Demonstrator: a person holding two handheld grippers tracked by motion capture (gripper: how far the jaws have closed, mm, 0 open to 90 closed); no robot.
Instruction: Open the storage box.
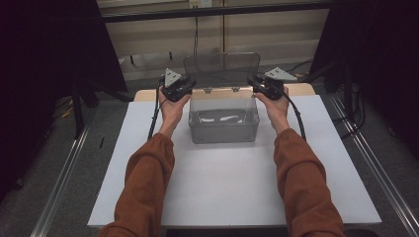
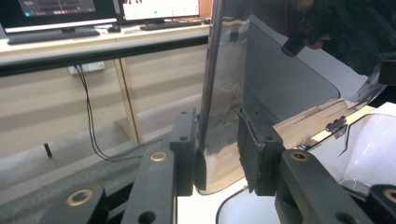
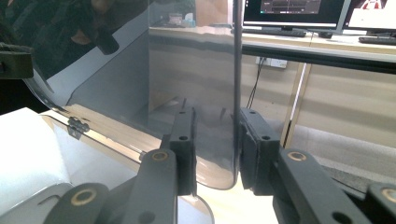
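High view: a clear plastic box is seen mid-table, its hinged lid raised upright. Left gripper view: the lid's edge is clamped by the left gripper. Right gripper view: the lid's opposite edge is pinched by the right gripper.

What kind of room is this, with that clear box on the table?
Most likely a lab or workshop bench set up for recording. A white table carries one clear plastic box, metal rails run along the floor beside it, and computer monitors sit on a long desk behind.
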